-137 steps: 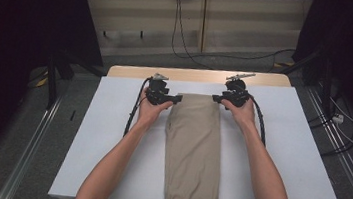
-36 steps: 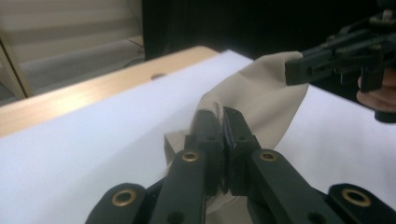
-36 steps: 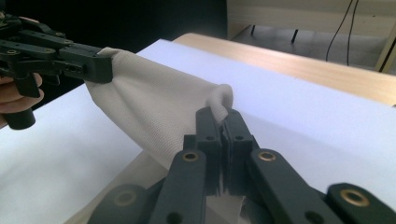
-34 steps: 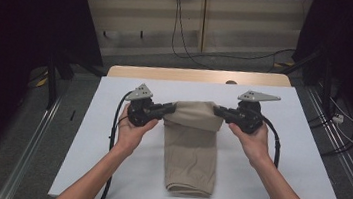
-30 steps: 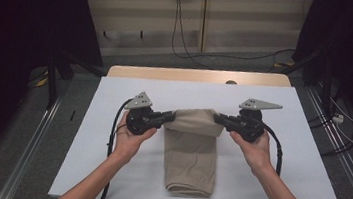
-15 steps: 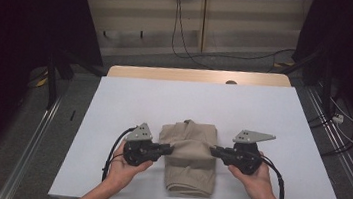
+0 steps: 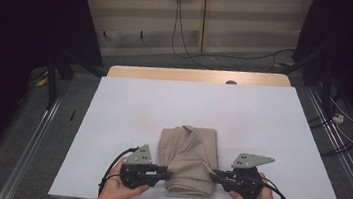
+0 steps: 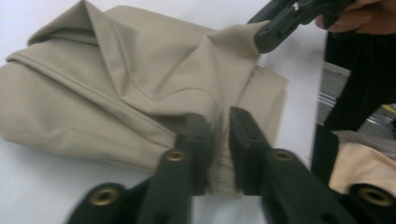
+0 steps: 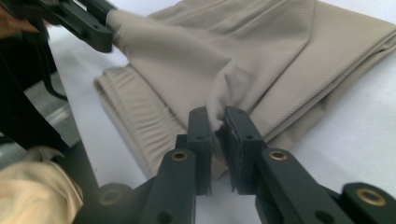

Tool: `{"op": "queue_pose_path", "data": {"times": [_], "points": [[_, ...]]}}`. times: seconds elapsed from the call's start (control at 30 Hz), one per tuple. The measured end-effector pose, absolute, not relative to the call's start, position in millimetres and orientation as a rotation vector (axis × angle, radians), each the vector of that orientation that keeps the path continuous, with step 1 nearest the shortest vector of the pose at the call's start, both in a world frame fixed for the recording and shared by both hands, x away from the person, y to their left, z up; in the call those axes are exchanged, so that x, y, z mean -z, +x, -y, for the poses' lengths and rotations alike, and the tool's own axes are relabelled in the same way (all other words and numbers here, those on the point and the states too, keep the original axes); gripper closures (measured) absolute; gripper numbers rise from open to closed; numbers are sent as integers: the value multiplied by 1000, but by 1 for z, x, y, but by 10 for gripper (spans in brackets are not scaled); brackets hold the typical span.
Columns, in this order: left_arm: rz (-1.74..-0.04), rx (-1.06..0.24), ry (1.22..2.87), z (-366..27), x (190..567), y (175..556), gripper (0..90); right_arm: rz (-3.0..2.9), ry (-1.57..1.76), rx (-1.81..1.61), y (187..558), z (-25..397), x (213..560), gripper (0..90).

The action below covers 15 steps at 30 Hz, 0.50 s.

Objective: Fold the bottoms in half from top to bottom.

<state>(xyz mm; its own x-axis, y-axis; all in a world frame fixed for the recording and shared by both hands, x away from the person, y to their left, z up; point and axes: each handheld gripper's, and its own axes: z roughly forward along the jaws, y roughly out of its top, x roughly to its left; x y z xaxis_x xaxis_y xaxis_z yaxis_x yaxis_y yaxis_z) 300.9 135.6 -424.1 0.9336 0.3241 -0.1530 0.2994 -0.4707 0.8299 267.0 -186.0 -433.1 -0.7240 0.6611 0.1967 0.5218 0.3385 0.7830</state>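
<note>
- High view: the left tool [image 7: 162,170] and the right tool [image 7: 216,175] each pinch a corner of the folded beige trousers [image 7: 189,157], which lie at lower centre of the frame on the white tabletop [image 7: 262,124], near its front edge.
- Left gripper view: the left tool [image 8: 219,140] has its jaws clenched on a thin ridge of cloth; the grip looks shallow, so a tug could pull the fabric free.
- Right gripper view: the right tool [image 9: 217,128] is clamped on a bunched peak of the trousers [image 9: 261,60], with the ribbed waistband [image 9: 135,116] lying beneath at left.
- Risk, as judged: uneven release or a drag by either tool would likely skew the top layer off the stack; the bundle sits close to the tabletop's front edge and could slide over it.
- Look: matte beige weave, top fold creased and puckered, edges not squared.
</note>
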Motion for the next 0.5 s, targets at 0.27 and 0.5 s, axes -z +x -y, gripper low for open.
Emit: {"op": "queue_pose_path", "data": {"times": [0.27,0.5], "points": [[-444,-40,1983,-136,403,316,660,-2407,1067,-1308,264,186,421,579],[-483,-67,2071,-118,412,337,622,-2428,1049,-1314,286,174,427,680]]}}
